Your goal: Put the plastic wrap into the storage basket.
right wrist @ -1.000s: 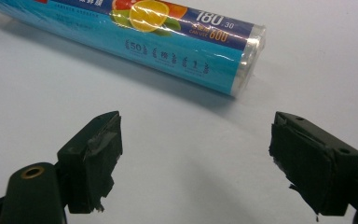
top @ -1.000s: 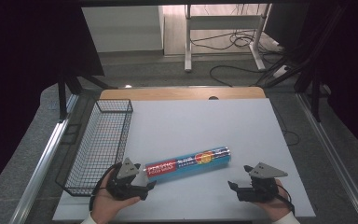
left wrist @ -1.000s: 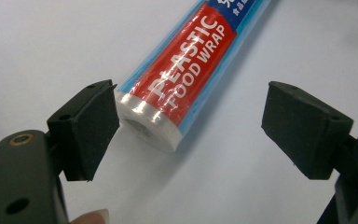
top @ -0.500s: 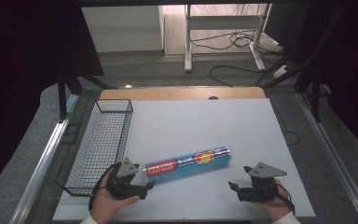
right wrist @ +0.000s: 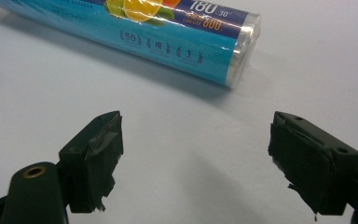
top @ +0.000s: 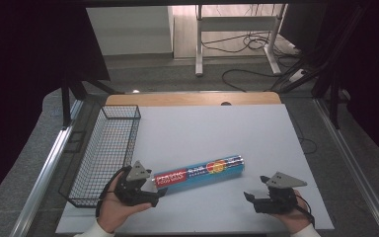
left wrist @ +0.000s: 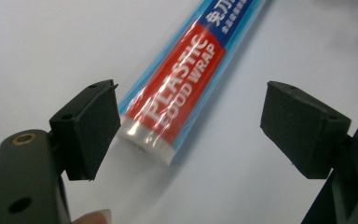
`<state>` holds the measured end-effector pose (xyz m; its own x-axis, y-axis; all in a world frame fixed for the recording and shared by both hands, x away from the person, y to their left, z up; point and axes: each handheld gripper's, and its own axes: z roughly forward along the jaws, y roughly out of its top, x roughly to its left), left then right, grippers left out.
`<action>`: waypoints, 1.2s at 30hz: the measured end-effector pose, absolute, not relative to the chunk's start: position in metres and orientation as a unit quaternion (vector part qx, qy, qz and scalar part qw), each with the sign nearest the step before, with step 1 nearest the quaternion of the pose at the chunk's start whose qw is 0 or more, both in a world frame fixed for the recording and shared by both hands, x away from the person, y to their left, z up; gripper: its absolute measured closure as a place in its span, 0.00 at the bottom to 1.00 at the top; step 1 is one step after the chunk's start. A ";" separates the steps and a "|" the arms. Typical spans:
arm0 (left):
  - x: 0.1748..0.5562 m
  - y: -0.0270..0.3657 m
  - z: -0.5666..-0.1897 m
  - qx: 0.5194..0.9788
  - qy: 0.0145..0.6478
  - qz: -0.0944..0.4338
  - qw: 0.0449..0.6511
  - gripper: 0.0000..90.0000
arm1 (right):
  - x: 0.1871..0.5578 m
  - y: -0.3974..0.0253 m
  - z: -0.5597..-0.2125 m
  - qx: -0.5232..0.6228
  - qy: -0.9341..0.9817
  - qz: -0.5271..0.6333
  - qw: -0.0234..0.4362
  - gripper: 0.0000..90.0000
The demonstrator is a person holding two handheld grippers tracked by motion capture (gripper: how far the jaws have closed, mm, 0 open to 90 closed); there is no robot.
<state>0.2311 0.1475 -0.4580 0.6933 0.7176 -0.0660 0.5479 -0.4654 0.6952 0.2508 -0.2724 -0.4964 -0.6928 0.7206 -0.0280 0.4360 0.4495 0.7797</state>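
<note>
A blue and red roll of plastic food wrap (top: 200, 171) lies slanted on the white table top (top: 212, 133). My left gripper (top: 157, 191) is open at the roll's left end; in the left gripper view the red-labelled end of the roll (left wrist: 177, 100) sits just inside the wide jaws, close to the left pad (left wrist: 91, 126). My right gripper (top: 248, 196) stands open near the front edge, a short way off the roll's right end (right wrist: 205, 42), with nothing between its pads.
A black wire basket (top: 106, 150) stands along the left side of the table, close behind my left hand. A wooden strip (top: 192, 98) edges the far side. Cables and a desk frame lie on the floor beyond.
</note>
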 end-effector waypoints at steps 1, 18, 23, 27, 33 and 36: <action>0.231 0.147 -0.458 0.848 0.373 0.119 0.358 0.22 | 0.250 -0.272 -0.496 0.347 0.832 0.392 0.182 0.20; 0.275 0.112 -0.437 0.872 0.328 0.100 0.348 0.22 | 0.251 -0.272 -0.497 0.347 0.833 0.392 0.179 0.20; 0.290 0.097 -0.436 0.880 0.316 0.085 0.344 0.22 | 0.252 -0.273 -0.498 0.347 0.833 0.393 0.179 0.20; 0.302 0.085 -0.439 0.888 0.305 0.072 0.338 0.23 | 0.252 -0.275 -0.497 0.347 0.833 0.392 0.180 0.20; 0.319 0.067 -0.448 0.900 0.291 0.049 0.320 0.24 | 0.253 -0.275 -0.499 0.350 0.832 0.392 0.179 0.20; 0.326 0.059 -0.452 0.905 0.285 0.036 0.313 0.24 | 0.253 -0.275 -0.499 0.350 0.832 0.391 0.179 0.20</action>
